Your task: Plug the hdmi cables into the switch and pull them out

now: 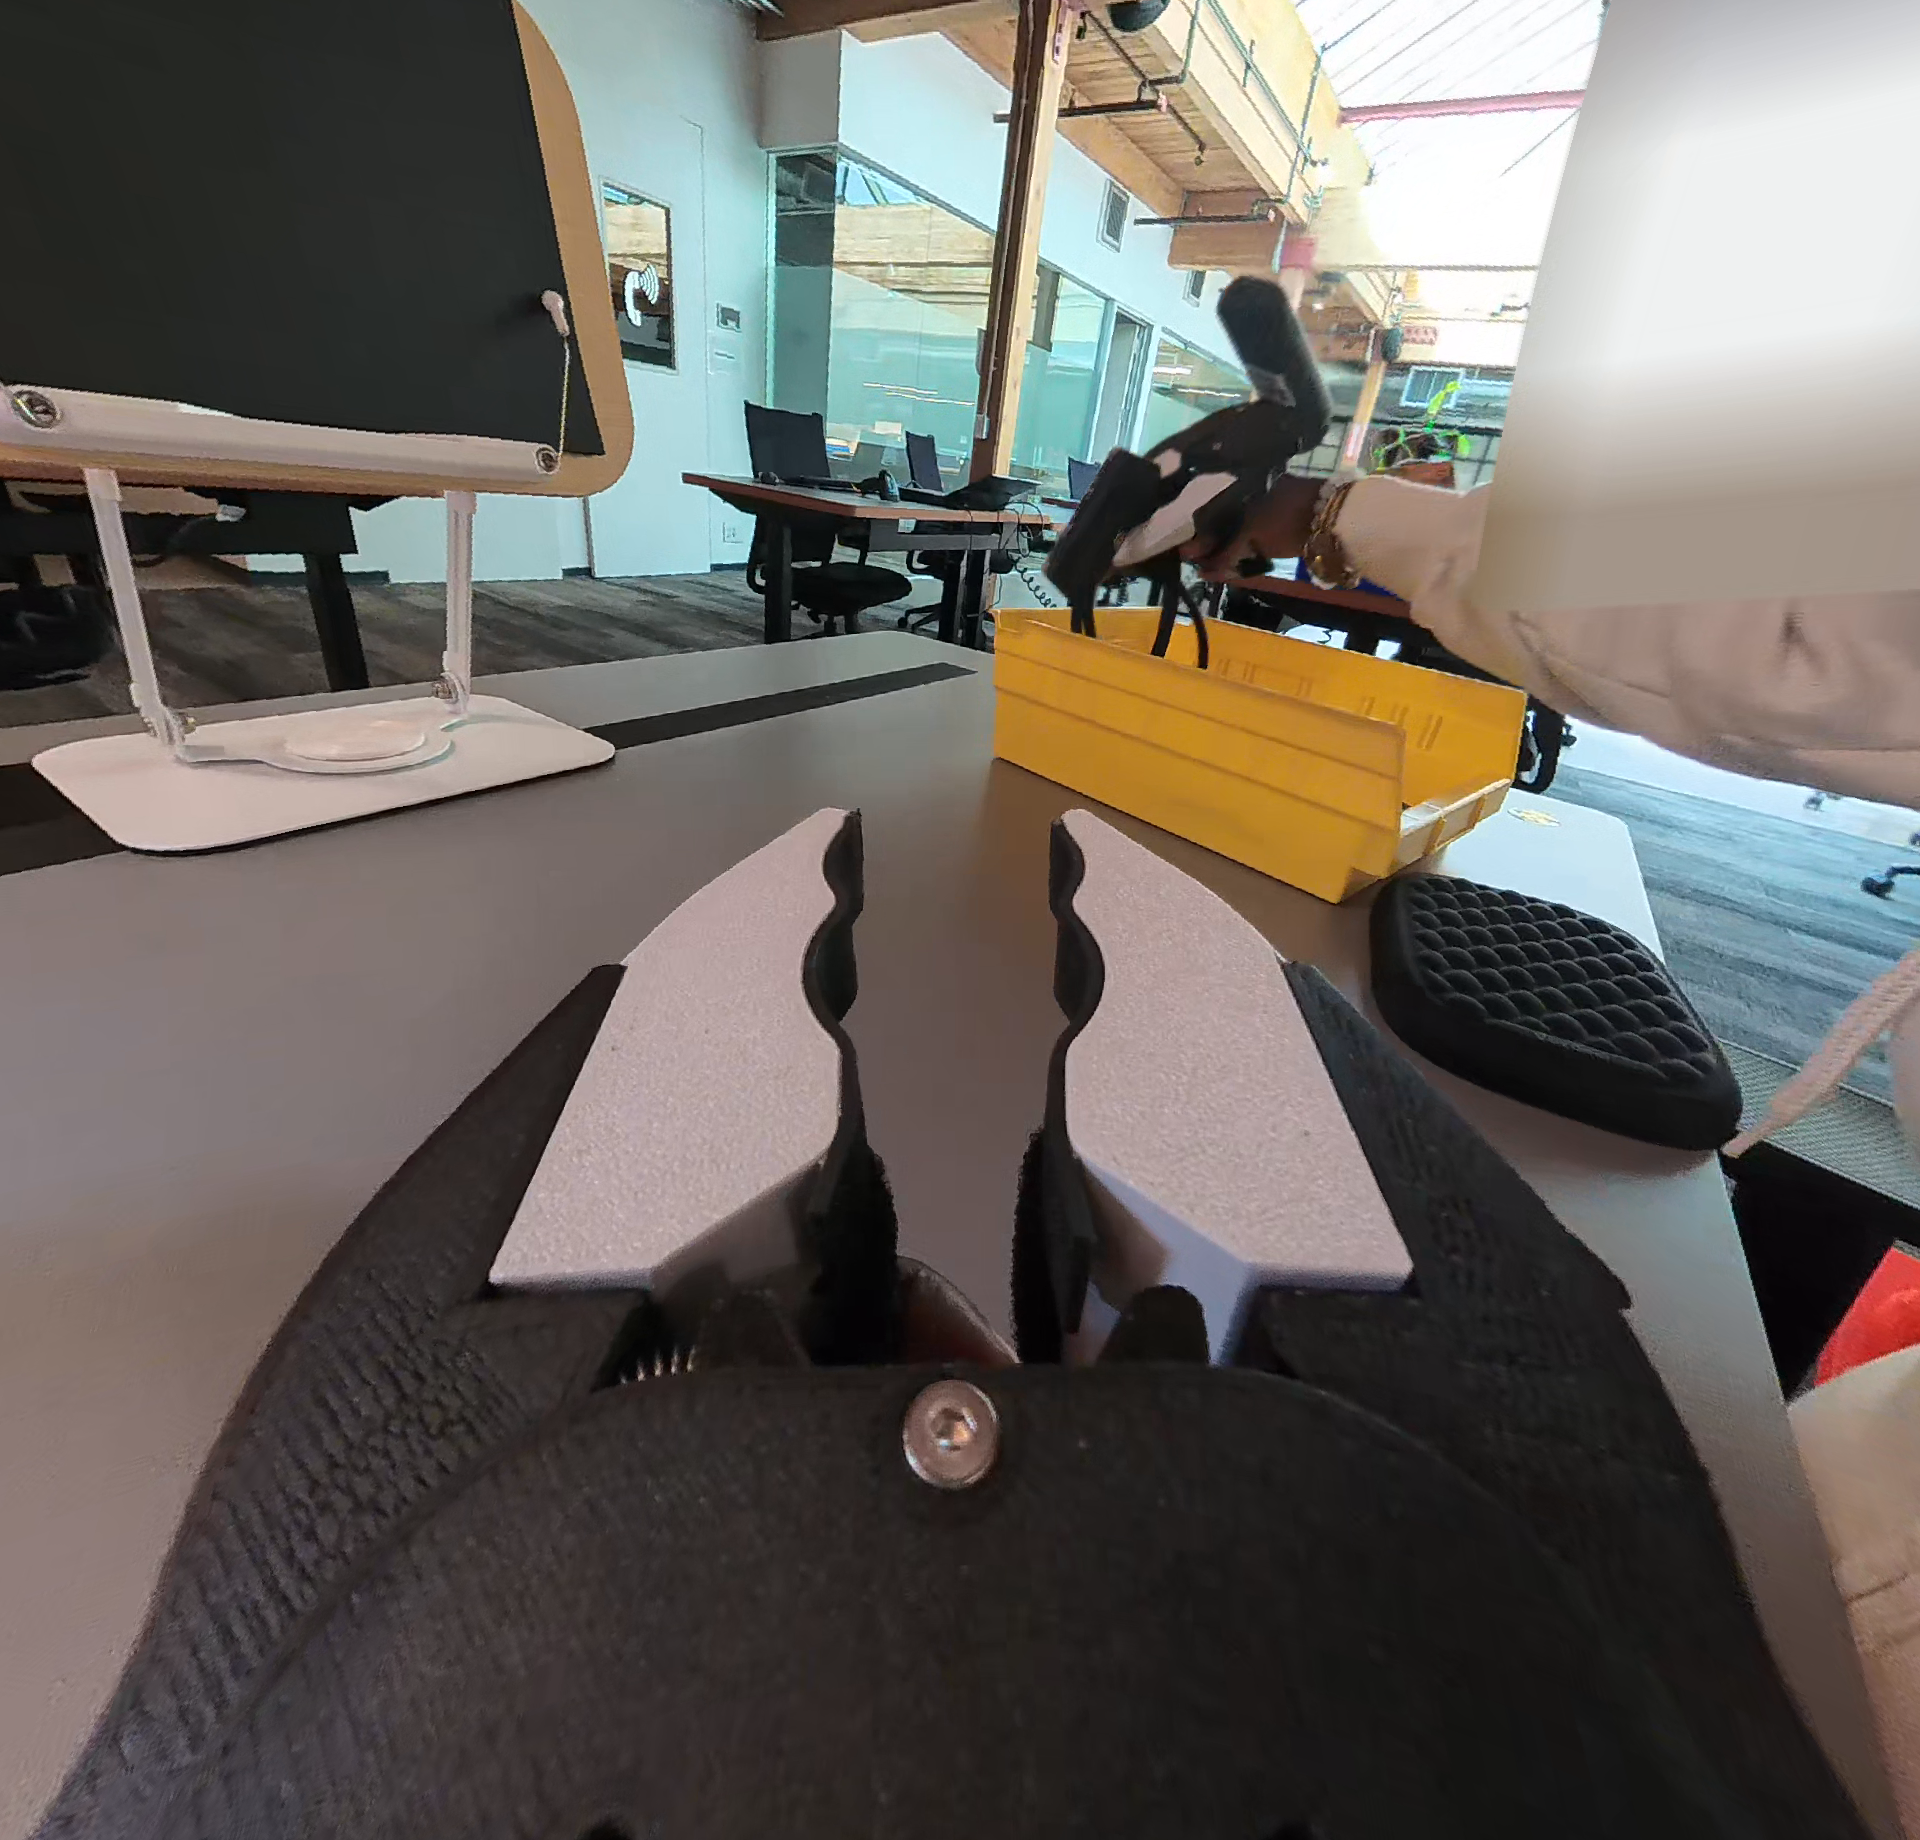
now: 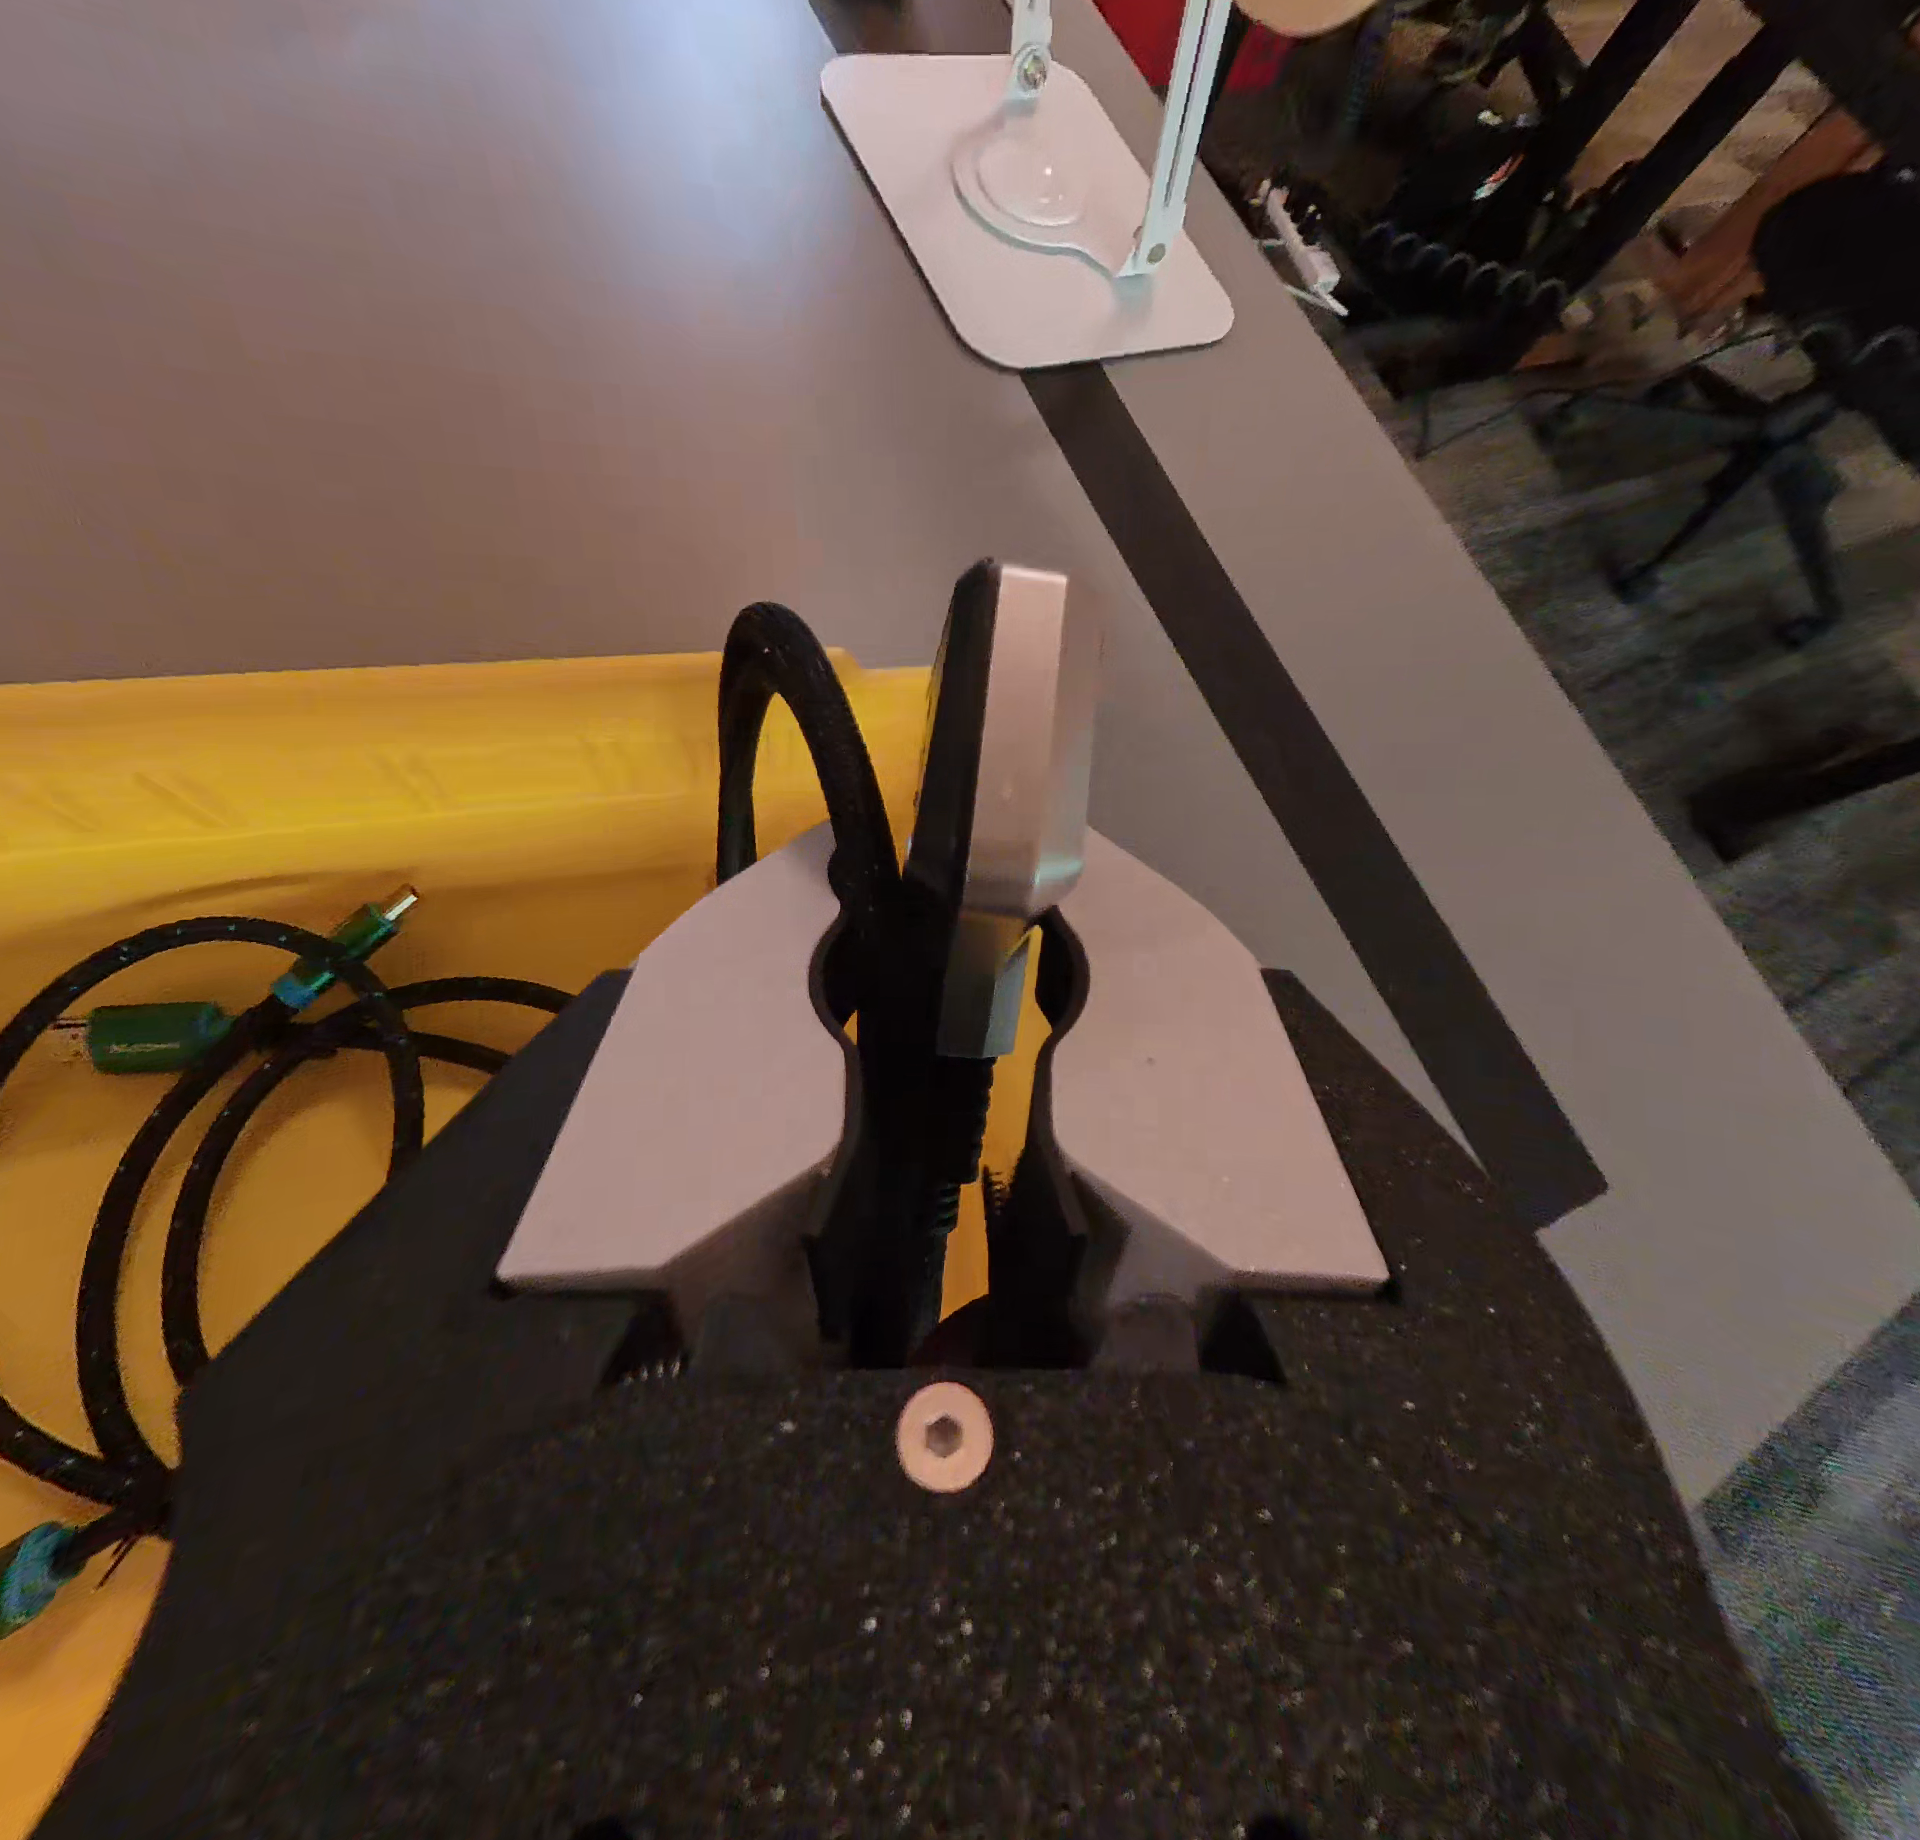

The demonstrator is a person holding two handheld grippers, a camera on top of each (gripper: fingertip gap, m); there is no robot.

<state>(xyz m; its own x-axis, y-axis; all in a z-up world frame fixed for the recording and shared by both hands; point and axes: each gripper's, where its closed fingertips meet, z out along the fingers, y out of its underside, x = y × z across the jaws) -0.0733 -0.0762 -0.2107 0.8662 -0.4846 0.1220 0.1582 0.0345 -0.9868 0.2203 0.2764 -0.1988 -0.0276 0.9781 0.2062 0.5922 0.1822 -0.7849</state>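
Two grippers in play. Left gripper (image 1: 956,860) sat low over the grey desk (image 1: 416,959), jaws spread with a clear gap, nothing between them and nothing touched. Right gripper (image 2: 940,917) was pressed onto the HDMI switch (image 2: 1013,741), a slim silver and black box pinched near its lower end along with its black braided cable (image 2: 800,741), which looped up on the left of the box. Switch stood on end, long axis running forward along the fingers and away from the camera, free end pointing toward the desk's far edge. It was held above the yellow bin (image 2: 312,772), clear of the desk. One bin, with coiled braided HDMI cables (image 2: 208,1042) inside; three green plug ends showed, exact cable count unclear. One black mesh pad (image 1: 1548,1001) lay just beside the bin. One white stand (image 1: 322,762) stood farther back.
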